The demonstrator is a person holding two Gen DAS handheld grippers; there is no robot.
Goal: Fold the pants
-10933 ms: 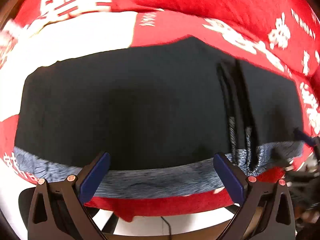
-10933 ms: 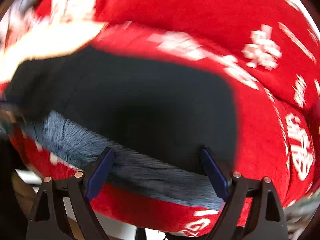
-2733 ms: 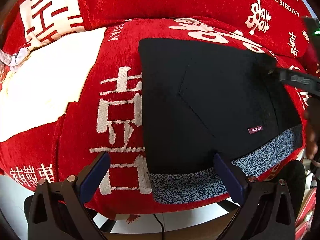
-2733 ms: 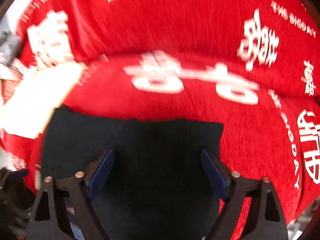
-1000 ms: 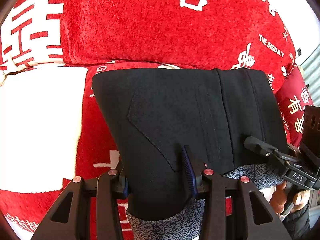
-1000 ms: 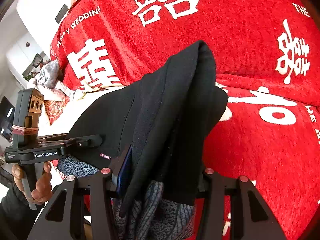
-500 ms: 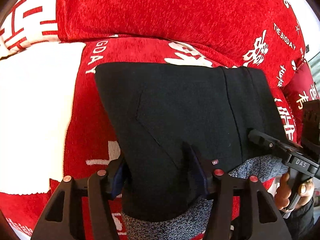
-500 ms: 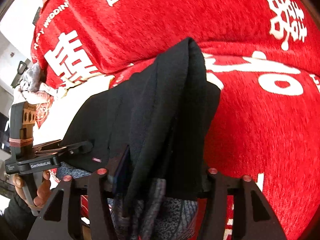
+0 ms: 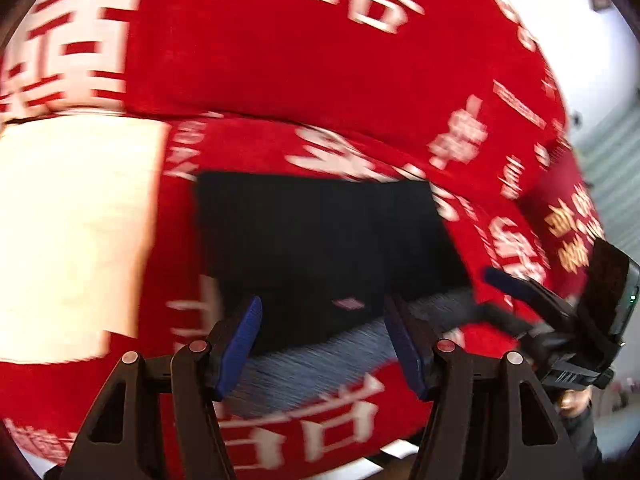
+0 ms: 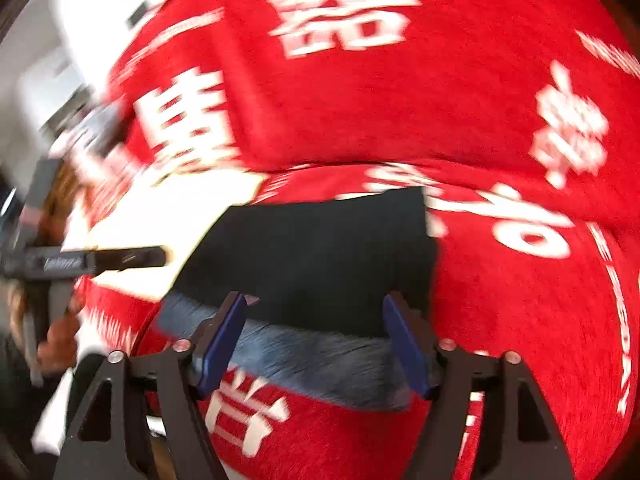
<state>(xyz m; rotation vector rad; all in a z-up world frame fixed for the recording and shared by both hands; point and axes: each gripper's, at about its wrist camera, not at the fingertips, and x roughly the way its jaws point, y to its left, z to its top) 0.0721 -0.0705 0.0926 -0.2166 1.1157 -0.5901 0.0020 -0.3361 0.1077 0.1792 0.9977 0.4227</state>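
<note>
The black pants (image 9: 328,240) lie folded into a compact rectangle on the red sofa seat, with the grey speckled waistband (image 9: 320,356) at the near edge. They also show in the right wrist view (image 10: 316,256). My left gripper (image 9: 326,344) is open and empty, just in front of the waistband. My right gripper (image 10: 316,344) is open and empty, also at the waistband edge. The right gripper shows in the left wrist view (image 9: 520,292) at the pants' right side. The left gripper shows in the right wrist view (image 10: 120,258) to the left. Both views are motion-blurred.
The red sofa cover (image 9: 280,60) with white characters spans the seat and backrest. A cream cloth patch (image 9: 68,220) lies on the seat left of the pants. The seat's front edge drops off just below the waistband.
Both grippers have opened and let go of the pants. The folded pants now lie flat on the seat, and both grippers have pulled back towards the front edge.
</note>
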